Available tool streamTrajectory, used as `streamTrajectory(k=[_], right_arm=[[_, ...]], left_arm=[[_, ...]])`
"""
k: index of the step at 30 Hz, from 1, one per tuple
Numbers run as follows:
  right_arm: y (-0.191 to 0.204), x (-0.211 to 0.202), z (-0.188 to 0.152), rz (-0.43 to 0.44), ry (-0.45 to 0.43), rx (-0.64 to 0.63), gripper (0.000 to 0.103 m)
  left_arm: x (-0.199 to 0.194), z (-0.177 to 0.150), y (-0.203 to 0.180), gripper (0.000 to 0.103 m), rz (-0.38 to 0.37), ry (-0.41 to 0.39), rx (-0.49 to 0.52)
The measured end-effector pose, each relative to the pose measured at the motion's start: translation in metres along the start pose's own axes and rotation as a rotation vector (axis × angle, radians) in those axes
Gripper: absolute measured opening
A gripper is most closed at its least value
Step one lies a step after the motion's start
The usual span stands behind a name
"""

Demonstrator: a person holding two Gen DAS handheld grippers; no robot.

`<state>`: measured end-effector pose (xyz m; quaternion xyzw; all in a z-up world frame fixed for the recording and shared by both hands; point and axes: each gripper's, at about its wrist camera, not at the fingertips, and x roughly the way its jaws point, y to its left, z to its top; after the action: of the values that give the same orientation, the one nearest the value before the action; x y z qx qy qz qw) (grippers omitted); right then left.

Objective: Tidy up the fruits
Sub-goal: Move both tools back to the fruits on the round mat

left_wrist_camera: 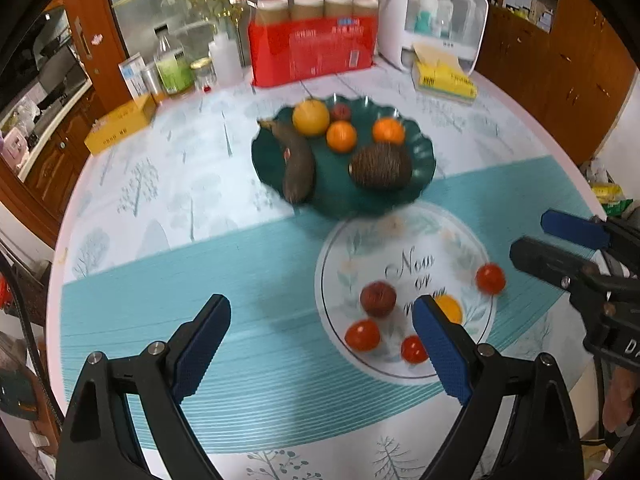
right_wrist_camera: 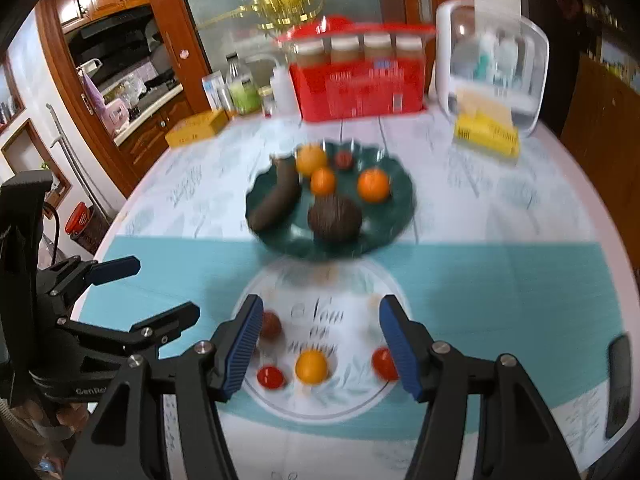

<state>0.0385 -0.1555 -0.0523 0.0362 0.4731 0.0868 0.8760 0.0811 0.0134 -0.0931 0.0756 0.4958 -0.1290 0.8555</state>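
A white printed plate (left_wrist_camera: 432, 232) (right_wrist_camera: 352, 396) lies near me on the teal band of the tablecloth. It holds a dark red fruit (left_wrist_camera: 378, 298), three red tomatoes, one of them (left_wrist_camera: 362, 335), and a small orange (right_wrist_camera: 311, 366). Behind it a dark green plate (left_wrist_camera: 424, 160) (right_wrist_camera: 400, 216) carries several oranges, a brown scaly fruit (left_wrist_camera: 380, 166) and a long dark brown fruit (left_wrist_camera: 296, 160). My left gripper (left_wrist_camera: 322, 304) hangs open over the cloth at the white plate's left edge, holding nothing. My right gripper (right_wrist_camera: 320, 304) is open above the white plate, empty, with the small orange below the gap.
Along the far side stand a red box of jars (left_wrist_camera: 316, 52), a white appliance (left_wrist_camera: 436, 20), a yellow book (left_wrist_camera: 444, 78), a yellow carton (left_wrist_camera: 120, 124) and bottles (left_wrist_camera: 172, 64). A dark flat object (right_wrist_camera: 618, 384) lies at the table's right edge. Wooden cabinets surround the round table.
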Motion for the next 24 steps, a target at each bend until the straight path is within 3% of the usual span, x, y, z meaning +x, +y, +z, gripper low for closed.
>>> streamTrajectory(k=[10, 19, 24], right_arm=[[-0.005, 0.049, -0.046, -0.006, 0.102, 0.013, 0.060], [-0.008, 0.076, -0.059, 0.026, 0.145, 0.009, 0.048], [-0.002, 0.081, -0.059, 0.055, 0.139, -0.011, 0.048]], left_arm=[[0.054, -0.029, 0.000, 0.077, -0.068, 0.089, -0.049], [0.072, -0.033, -0.004, 0.066, -0.123, 0.119, -0.071], [0.077, -0.032, -0.006, 0.051, -0.136, 0.127, -0.071]])
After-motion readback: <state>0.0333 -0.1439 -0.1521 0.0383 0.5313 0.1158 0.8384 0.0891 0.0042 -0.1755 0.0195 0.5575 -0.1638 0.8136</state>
